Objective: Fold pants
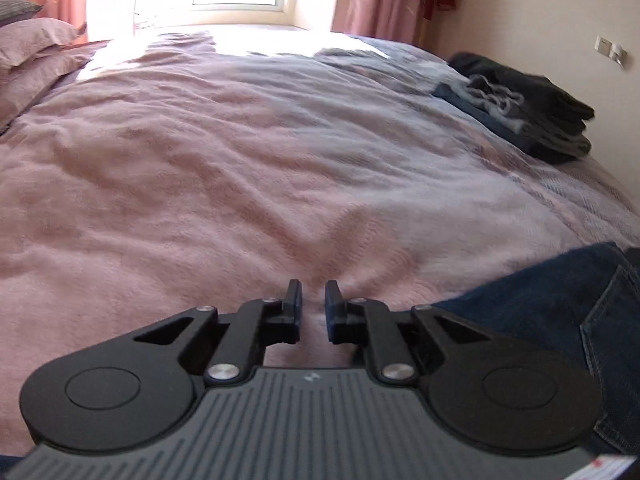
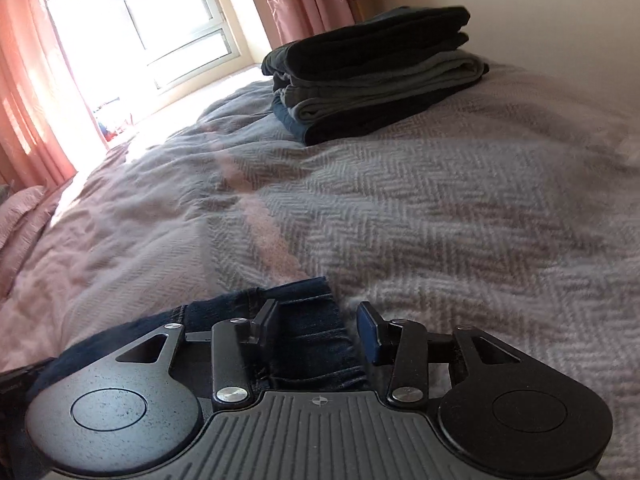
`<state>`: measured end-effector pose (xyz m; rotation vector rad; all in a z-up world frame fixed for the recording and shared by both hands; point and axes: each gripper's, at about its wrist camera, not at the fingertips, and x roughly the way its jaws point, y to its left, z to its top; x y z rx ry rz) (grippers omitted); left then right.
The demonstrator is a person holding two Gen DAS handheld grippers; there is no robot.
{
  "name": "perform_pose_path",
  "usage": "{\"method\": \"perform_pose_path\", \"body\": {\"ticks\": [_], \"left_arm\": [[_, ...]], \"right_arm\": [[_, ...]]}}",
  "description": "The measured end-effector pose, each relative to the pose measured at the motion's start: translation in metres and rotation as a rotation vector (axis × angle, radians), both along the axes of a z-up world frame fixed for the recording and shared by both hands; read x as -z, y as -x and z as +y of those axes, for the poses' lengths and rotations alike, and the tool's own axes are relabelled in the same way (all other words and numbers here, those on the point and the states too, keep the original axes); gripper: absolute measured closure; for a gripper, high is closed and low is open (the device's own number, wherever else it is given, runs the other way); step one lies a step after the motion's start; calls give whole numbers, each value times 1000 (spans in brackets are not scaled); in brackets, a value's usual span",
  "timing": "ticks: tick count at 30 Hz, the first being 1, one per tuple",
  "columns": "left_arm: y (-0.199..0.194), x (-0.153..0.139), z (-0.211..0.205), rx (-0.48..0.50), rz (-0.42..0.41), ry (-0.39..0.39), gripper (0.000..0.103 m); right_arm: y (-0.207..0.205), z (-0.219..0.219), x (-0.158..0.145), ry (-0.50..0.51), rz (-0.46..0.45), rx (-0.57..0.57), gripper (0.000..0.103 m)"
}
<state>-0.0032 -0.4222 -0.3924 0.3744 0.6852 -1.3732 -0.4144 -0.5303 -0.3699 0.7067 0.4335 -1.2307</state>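
Bed, pink/grey herringbone cover, fills both views. Folded stack of dark garments sits at far side nr wall; also seen in left view. Dark blue jeans lie on cover at near edge, directly under right gripper; jeans leg visible at right of left view. Right gripper: jaws wide apart, denim between fingers, not clamped. Left gripper: jaws narrow w/ small gap, nothing held, over bare cover just beside jeans.
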Motion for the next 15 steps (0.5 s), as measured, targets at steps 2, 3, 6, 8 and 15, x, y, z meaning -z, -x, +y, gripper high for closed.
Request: {"method": "perform_pose_path", "body": {"ticks": [2, 3, 6, 8, 15], "left_arm": [[-27, -14, 18, -83, 68, 30, 93], [-40, -22, 32, -101, 118, 41, 93], [-40, -43, 73, -29, 127, 66, 93], [-26, -46, 99, 54, 68, 62, 90], [-33, -46, 175, -87, 9, 70, 89]], "right_arm": [[-4, 8, -11, 59, 118, 51, 65], [-4, 15, -16, 90, 150, 59, 65], [-1, 45, -35, 172, 105, -5, 65], [-5, 67, -40, 191, 81, -77, 65], [-4, 112, -4, 136, 269, -137, 65]]}}
